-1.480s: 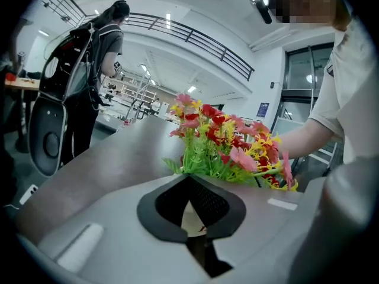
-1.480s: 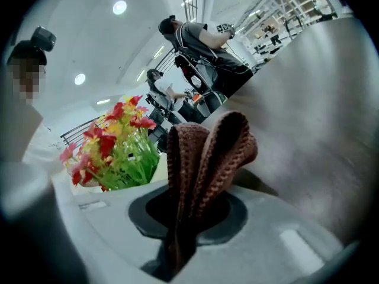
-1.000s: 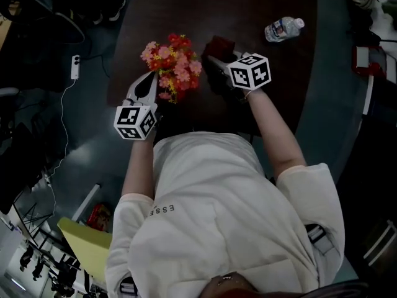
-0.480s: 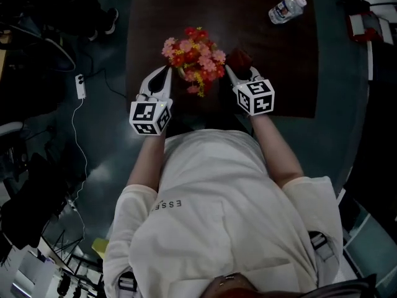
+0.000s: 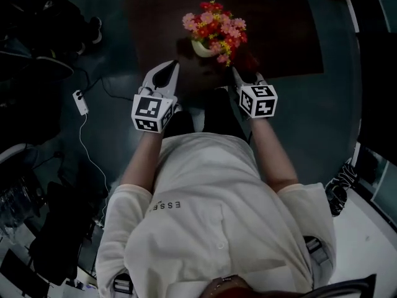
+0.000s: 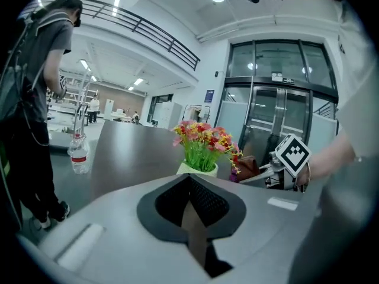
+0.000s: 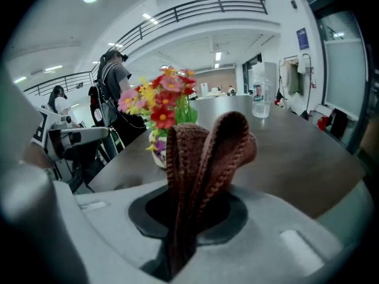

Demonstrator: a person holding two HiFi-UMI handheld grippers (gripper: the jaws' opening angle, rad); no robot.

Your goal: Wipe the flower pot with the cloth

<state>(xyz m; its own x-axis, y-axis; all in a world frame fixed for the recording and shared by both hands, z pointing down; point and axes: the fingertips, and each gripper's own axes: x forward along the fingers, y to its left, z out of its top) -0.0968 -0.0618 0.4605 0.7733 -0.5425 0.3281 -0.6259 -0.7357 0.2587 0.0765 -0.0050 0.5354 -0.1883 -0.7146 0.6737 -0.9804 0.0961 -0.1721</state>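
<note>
Right gripper [image 5: 237,73], clenched on the cloth [image 7: 201,158], has the flower pot [image 5: 200,48] close ahead, slightly left.

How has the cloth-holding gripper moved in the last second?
Yes. The right gripper, with the cloth, has drawn back toward the person: earlier well over the table, now at its near edge.

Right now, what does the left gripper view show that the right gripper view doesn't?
Only the left gripper view: the left gripper shut with nothing between its jaws, the right gripper seen from outside with its marker cube, and the glass doors behind.
Only the right gripper view: close up, the right gripper's jaws closed on the brown cloth, which stands up folded.
Both: the flower pot with its flowers, the water bottle and the dark table.
</note>
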